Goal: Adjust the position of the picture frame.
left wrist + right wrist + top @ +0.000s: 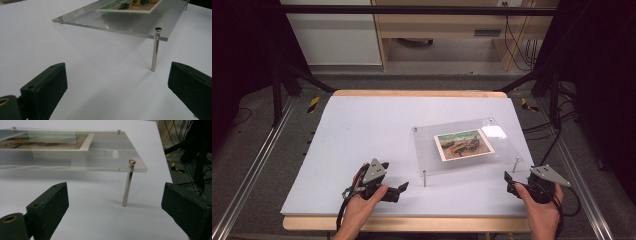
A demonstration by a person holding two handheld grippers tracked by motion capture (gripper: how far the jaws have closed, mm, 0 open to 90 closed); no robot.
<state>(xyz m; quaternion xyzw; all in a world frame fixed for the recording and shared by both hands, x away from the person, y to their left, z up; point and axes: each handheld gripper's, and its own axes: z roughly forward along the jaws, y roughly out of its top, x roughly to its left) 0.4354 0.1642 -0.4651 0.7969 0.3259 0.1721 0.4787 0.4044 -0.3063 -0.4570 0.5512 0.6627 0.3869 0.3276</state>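
I've got both tongs spread wide with nothing between them: the left tongs point(403, 187) sit low on the white surface point(357, 135) near its front edge, the right tongs point(508, 181) just off the near right corner of the clear acrylic plate point(502, 145). That plate stands raised on slim metal posts right of centre, tilted up toward me, with a painted picture card point(463, 144) lying flat on top. From the left gripper view one post point(155, 50) rises straight ahead, and from the right gripper view another post point(128, 183) stands between my jaws, untouched
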